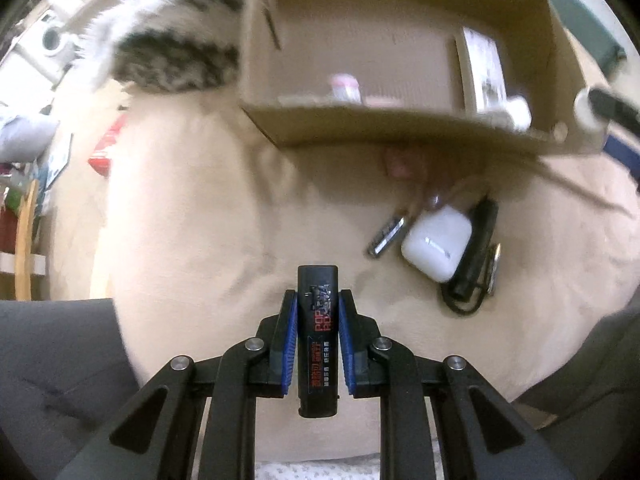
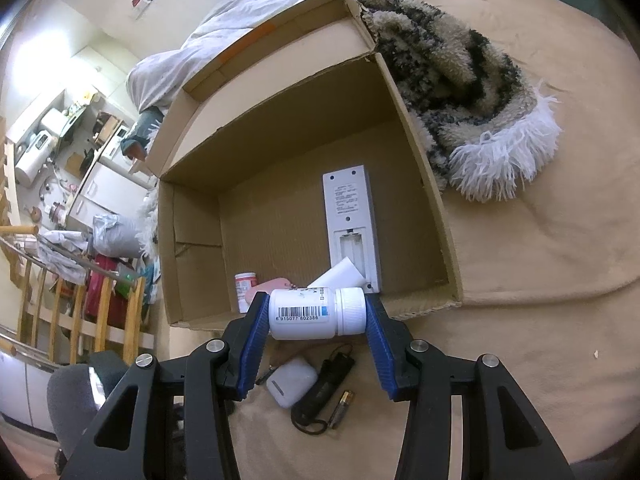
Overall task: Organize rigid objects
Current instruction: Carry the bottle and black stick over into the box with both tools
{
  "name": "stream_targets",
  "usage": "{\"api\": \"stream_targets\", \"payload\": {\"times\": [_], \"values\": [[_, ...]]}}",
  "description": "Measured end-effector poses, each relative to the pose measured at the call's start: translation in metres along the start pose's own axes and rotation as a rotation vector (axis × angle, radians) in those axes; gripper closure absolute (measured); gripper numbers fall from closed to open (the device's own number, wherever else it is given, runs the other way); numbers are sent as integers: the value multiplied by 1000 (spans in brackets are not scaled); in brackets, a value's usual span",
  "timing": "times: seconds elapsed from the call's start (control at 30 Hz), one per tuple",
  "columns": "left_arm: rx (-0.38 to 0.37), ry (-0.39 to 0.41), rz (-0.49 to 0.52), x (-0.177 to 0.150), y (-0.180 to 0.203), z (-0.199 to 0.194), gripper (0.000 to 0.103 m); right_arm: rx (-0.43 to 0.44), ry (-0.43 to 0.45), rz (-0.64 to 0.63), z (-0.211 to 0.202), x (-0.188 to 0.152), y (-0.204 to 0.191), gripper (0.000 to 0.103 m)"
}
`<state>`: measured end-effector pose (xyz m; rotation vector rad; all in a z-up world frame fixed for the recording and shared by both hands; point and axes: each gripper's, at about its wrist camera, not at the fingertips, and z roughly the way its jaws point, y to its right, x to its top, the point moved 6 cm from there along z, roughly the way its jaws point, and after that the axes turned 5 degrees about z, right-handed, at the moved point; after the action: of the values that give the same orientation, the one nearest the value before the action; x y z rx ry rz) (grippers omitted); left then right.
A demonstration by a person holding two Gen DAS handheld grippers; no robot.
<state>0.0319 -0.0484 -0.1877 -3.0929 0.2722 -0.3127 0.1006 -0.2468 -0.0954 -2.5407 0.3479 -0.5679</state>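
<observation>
Two grippers, both loaded: left gripper (image 1: 318, 312) clamped narrow on a slim black lighter with red lettering (image 1: 317, 332), above the beige bedcover (image 1: 192, 208); right gripper (image 2: 318, 320) gripping a white plastic pill bottle with barcode label (image 2: 312, 313) end to end, sideways, over the near rim of an open brown cardboard box (image 2: 424, 184). Inside the box, a white remote control (image 2: 354, 216) face down. Beside the box, a white earbud case (image 2: 291, 386), black corded device (image 2: 326, 390) and battery (image 2: 342, 408).
</observation>
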Motion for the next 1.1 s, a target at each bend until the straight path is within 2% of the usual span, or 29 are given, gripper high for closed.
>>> {"api": "stream_targets", "payload": {"times": [0.13, 0.23, 0.3, 0.43, 0.73, 1.1], "values": [[10, 73, -45, -7, -4, -28, 86, 1, 3, 1, -2, 0, 0, 53], [28, 129, -60, -13, -26, -49, 86, 9, 11, -5, -3, 0, -1, 53], [31, 151, -70, 18, -37, -57, 86, 13, 19, -13, -5, 1, -3, 53], [32, 199, -89, 36, -44, -77, 86, 23, 38, -23, -10, 3, -7, 53], [35, 285, -107, 86, -52, -95, 86, 34, 74, -39, -14, 11, -14, 53], [19, 321, -106, 149, -45, -91, 86, 18, 96, -94, -7, 38, -25, 54]]}}
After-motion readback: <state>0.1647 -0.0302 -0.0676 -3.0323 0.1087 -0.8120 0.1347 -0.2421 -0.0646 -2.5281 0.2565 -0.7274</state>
